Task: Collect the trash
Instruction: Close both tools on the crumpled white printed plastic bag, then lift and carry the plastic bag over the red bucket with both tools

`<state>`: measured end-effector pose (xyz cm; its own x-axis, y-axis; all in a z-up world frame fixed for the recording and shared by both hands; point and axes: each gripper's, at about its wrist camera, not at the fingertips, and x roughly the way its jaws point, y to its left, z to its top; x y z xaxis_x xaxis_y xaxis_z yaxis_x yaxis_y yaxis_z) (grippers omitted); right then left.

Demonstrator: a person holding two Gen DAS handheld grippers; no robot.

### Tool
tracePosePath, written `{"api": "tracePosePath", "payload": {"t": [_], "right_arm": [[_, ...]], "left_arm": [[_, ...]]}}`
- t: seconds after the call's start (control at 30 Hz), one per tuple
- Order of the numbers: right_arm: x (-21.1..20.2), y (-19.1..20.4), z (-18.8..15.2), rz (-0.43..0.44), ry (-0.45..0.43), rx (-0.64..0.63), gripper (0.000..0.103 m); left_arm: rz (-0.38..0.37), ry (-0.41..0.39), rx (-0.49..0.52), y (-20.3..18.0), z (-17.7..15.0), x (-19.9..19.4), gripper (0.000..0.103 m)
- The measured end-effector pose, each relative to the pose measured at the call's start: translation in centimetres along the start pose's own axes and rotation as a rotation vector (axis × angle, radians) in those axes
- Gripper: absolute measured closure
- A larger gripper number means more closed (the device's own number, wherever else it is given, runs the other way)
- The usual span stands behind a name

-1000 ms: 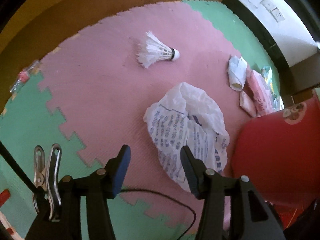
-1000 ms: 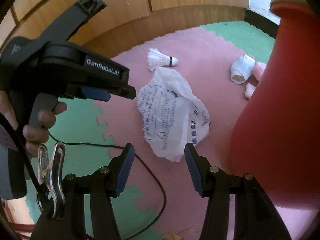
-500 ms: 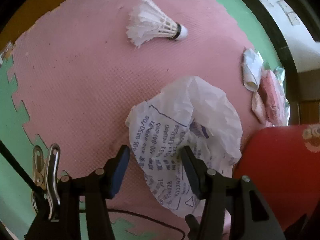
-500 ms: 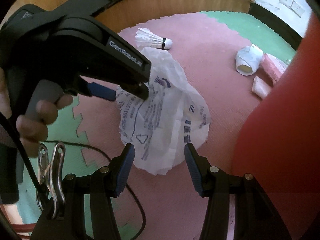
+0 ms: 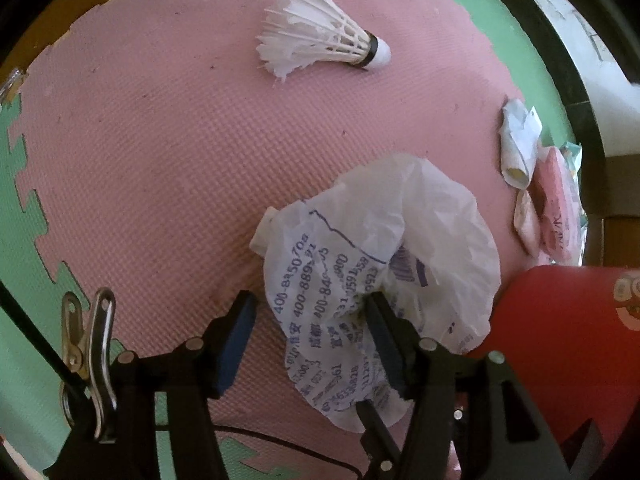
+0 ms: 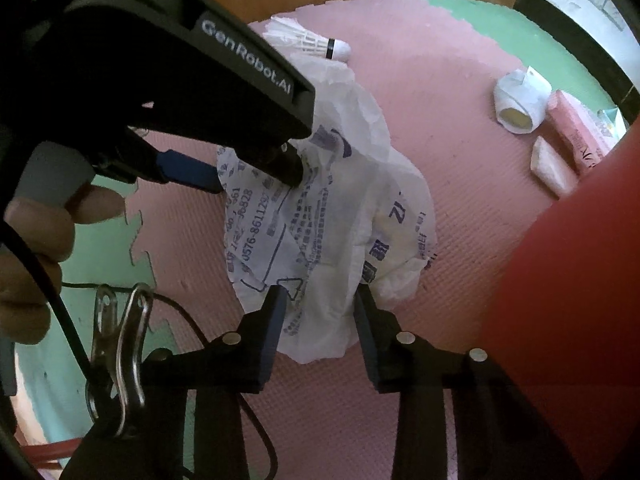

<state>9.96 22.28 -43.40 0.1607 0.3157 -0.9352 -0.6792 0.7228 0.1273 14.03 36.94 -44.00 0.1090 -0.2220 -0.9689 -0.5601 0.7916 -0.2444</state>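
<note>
A crumpled white plastic bag with blue print [image 5: 372, 264] lies on the pink foam mat [image 5: 160, 140]; it also shows in the right wrist view [image 6: 332, 220]. My left gripper [image 5: 308, 316] is open, low over the bag's near left part, its right finger pressing into the plastic. In the right wrist view the left gripper [image 6: 256, 176] touches the bag's top left. My right gripper [image 6: 320, 312] is open with the bag's lower edge between its fingers. A red bin [image 6: 560, 280] stands right beside the bag.
A white shuttlecock [image 5: 324, 36] lies beyond the bag. A rolled white wrapper [image 5: 516, 144] and pink packets [image 5: 552, 200] lie at the right by the green mat [image 5: 24, 200]. A black cable [image 6: 256, 424] runs across the floor. Wooden cabinets stand behind.
Both grippers have moved forward and down onto the bag. The left finger now presses into the plastic and the bag's edge now sits between the right fingers.
</note>
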Motion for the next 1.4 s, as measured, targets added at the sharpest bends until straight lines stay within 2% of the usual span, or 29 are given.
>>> {"api": "tracePosePath", "payload": {"t": [0.03, 0.07, 0.1, 0.17, 0.3, 0.4, 0.57, 0.97, 1.2, 1.4], "right_arm": [[0.3, -0.1, 0.2, 0.001, 0.005, -0.001, 0.069], [0.4, -0.3, 0.4, 0.001, 0.010, 0.000, 0.069], [0.4, -0.4, 0.5, 0.002, 0.013, 0.001, 0.071], [0.3, -0.7, 0.8, 0.011, 0.020, 0.008, 0.078], [0.1, -1.4, 1.6, 0.020, 0.020, 0.000, 0.092], [-0.4, -1.4, 1.7, 0.022, 0.008, -0.022, 0.096], [-1.9, -1.2, 1.7, 0.036, -0.016, -0.040, 0.098], [-5.7, 0.1, 1.7, 0.100, -0.080, -0.103, 0.098], [-10.5, 1.9, 0.3, 0.132, -0.126, -0.134, 0.098], [-14.5, 2.2, -0.4, 0.158, -0.183, -0.142, 0.098]], "left_arm": [[0.006, -0.005, 0.000, -0.2, 0.0, 0.0, 0.044], [0.009, -0.012, -0.002, -0.5, 0.0, 0.0, 0.050], [0.000, -0.017, -0.008, -0.7, -0.1, -0.1, 0.060], [-0.038, -0.016, -0.031, -0.8, -0.3, -0.2, 0.072], [-0.049, -0.049, -0.052, -1.0, -0.8, -0.9, 0.083], [-0.061, -0.072, -0.052, -0.9, -1.5, -2.0, 0.088], [-0.069, -0.106, -0.058, -0.7, -2.3, -3.9, 0.092], [-0.100, -0.204, -0.128, 0.8, -6.5, -10.6, 0.093], [-0.123, -0.263, -0.150, 0.6, -9.3, -14.9, 0.094], [-0.142, -0.332, -0.125, -0.8, -11.6, -18.8, 0.094]]}}
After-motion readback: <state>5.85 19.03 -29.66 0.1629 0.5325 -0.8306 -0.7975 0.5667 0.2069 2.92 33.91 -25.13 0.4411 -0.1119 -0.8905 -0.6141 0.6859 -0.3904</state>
